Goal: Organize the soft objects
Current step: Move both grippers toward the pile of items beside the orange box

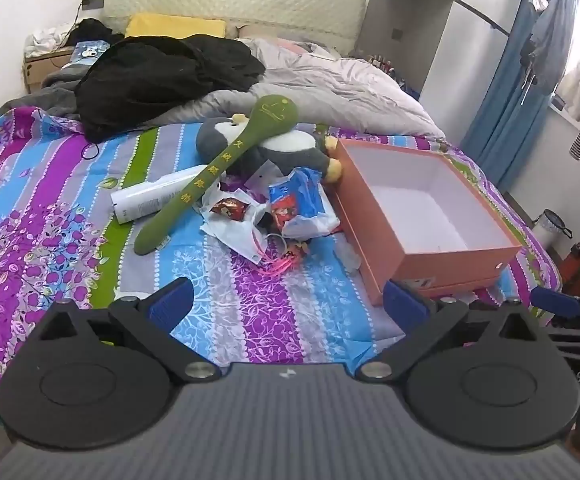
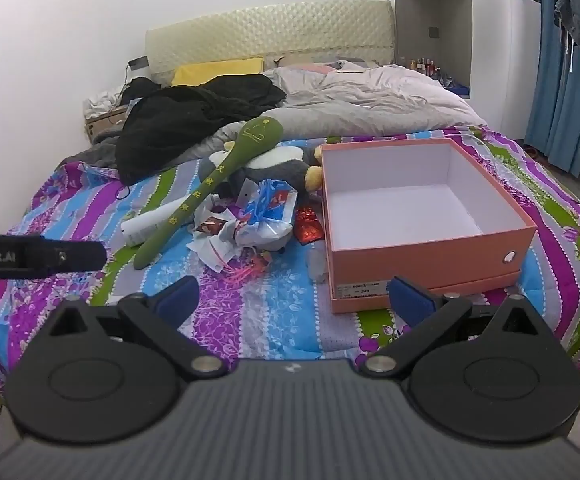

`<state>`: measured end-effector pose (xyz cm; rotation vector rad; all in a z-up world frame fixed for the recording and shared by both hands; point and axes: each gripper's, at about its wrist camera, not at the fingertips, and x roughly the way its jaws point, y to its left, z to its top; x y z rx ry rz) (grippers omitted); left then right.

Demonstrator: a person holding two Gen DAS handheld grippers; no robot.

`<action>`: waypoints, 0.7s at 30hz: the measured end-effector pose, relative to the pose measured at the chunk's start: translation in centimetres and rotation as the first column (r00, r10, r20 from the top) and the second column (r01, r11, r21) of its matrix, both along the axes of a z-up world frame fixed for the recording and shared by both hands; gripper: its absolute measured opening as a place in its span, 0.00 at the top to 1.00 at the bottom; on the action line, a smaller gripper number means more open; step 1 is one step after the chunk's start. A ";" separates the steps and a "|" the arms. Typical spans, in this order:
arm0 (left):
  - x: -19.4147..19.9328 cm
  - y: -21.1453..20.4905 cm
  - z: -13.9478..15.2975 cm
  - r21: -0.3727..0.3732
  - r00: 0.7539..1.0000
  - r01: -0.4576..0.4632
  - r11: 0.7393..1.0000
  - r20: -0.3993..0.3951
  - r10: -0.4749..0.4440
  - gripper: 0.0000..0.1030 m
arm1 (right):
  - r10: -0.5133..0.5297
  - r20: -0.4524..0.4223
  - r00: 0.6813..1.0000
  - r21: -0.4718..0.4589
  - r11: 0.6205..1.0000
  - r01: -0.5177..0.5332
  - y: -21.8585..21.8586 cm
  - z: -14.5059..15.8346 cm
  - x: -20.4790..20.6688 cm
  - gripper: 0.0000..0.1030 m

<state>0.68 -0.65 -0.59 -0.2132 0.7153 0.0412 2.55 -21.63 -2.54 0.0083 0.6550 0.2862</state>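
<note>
Here the bed [image 1: 50, 184], spread with a purple, blue and green floral striped sheet, fills both views. At its far end lie a rumpled pale grey duvet [image 1: 329, 80] and, to the left of it, a heap of black clothing [image 1: 162, 76], with a yellow pillow [image 1: 174, 26] against the headboard. On the right side of the bed sits an open orange cardboard box [image 2: 429, 264] with a white inside. Just left of the box lies a grey and white plush penguin [image 1: 286, 148], one yellow foot touching the box wall. A long green plush spoon [image 1: 218, 164] leans across the penguin, its handle running down to the near left. Under the handle lies a white tube [image 1: 150, 198]. Between spoon and box is a cluster of crumpled plastic bags [image 1: 293, 208], with a small red foil packet [image 2: 307, 226] beside the box. The left tool [image 1: 286, 306] hovers over the near sheet, released with fingers spread wide. The right tool [image 2: 293, 298] is likewise released, near the box's near corner.
</note>
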 end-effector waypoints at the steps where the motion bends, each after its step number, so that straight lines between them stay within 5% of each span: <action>1: 0.0 -0.1 0.1 -0.001 1.000 0.003 1.000 0.001 -0.003 0.01 | -0.003 0.000 1.000 0.000 1.000 0.003 -0.1 0.0 0.0 0.00; 21: 0.6 -0.9 0.7 0.013 0.999 0.042 0.999 -0.006 -0.041 0.01 | -0.027 -0.020 0.999 0.011 1.000 0.027 -0.8 0.0 0.2 0.00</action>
